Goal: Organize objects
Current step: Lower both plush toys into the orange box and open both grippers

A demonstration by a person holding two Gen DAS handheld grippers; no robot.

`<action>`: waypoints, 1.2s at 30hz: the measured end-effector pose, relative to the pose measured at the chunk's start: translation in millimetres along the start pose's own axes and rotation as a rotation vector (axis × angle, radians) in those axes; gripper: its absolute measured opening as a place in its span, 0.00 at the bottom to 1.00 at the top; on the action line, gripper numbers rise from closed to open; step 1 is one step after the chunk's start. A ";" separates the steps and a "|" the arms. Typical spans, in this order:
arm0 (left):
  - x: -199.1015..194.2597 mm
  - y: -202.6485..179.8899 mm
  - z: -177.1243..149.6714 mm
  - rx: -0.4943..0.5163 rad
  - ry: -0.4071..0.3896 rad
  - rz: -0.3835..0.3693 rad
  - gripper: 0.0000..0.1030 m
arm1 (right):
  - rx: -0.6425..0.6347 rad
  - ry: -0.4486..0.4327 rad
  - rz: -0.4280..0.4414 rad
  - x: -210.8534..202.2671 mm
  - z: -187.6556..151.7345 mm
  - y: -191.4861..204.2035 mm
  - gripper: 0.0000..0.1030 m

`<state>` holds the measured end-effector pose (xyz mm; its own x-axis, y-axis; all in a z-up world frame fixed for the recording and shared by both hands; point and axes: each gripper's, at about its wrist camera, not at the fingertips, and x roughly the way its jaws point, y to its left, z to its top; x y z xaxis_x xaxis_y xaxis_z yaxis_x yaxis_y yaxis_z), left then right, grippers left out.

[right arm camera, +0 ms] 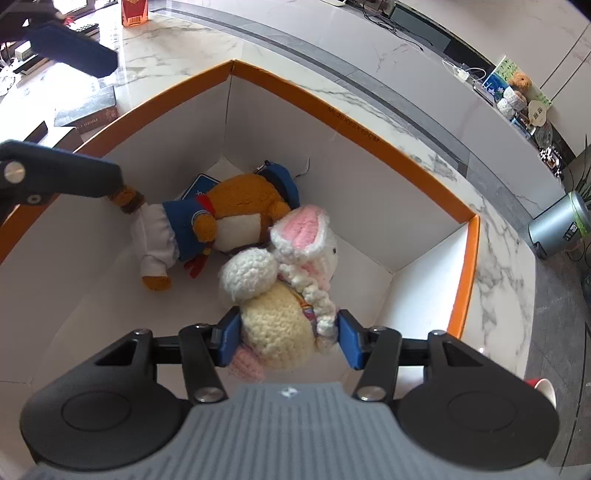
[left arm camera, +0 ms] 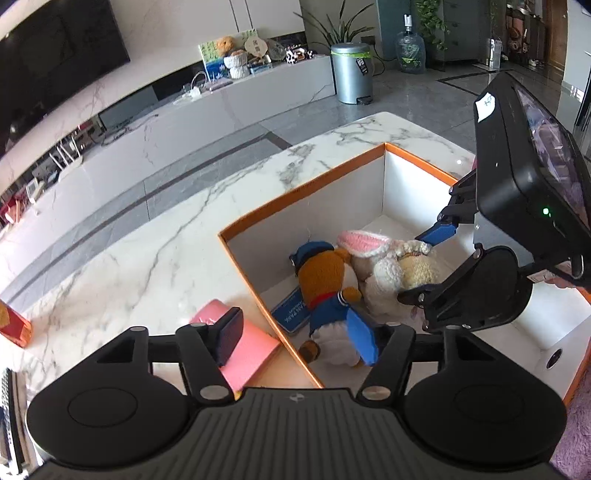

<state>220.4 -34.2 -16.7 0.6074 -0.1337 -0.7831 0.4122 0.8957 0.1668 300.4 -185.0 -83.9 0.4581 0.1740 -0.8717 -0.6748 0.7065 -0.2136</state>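
Observation:
An orange-rimmed white box [left arm camera: 303,188] [right arm camera: 354,107] stands on the marble table. Inside lie a brown plush bear in blue uniform [left arm camera: 328,284] [right arm camera: 229,206], a blue card [left arm camera: 291,312] under it, and a crocheted white-and-pink rabbit [left arm camera: 388,266] [right arm camera: 280,291]. My right gripper [right arm camera: 288,338] [left arm camera: 421,269] reaches into the box, its blue pads on either side of the rabbit's cream body, touching it. My left gripper [left arm camera: 301,336] is open and empty, straddling the box's near wall; one finger [right arm camera: 74,177] is over the bear's foot.
A pink book [left arm camera: 240,350] lies on the table beside the box, under my left finger. A dark book [right arm camera: 88,110] and a red packet [right arm camera: 135,13] lie further off. A red cup [right arm camera: 543,387] stands by the box. Beyond the table are the floor, a bin [left arm camera: 349,74] and a TV cabinet.

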 end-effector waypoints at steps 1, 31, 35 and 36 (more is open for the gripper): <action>1.9 3.1 -1.4 -0.024 0.016 -0.020 0.54 | 0.025 -0.007 0.013 0.8 0.6 -2.0 0.55; -4.9 25.9 -15.1 -0.141 0.009 -0.080 0.38 | -0.067 -0.084 0.091 8.2 17.4 16.5 0.76; -13.6 30.2 -17.9 -0.145 0.000 -0.065 0.39 | -0.087 -0.113 0.060 6.5 19.4 22.1 0.63; -15.8 31.2 -18.9 -0.147 -0.001 -0.064 0.39 | -0.086 -0.124 0.050 7.3 21.1 22.5 0.60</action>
<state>210.8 3.8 -10.4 0.5841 -0.1930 -0.7884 0.3467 0.9376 0.0273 300.7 -153.4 -85.8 0.4866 0.2949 -0.8223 -0.7434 0.6341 -0.2125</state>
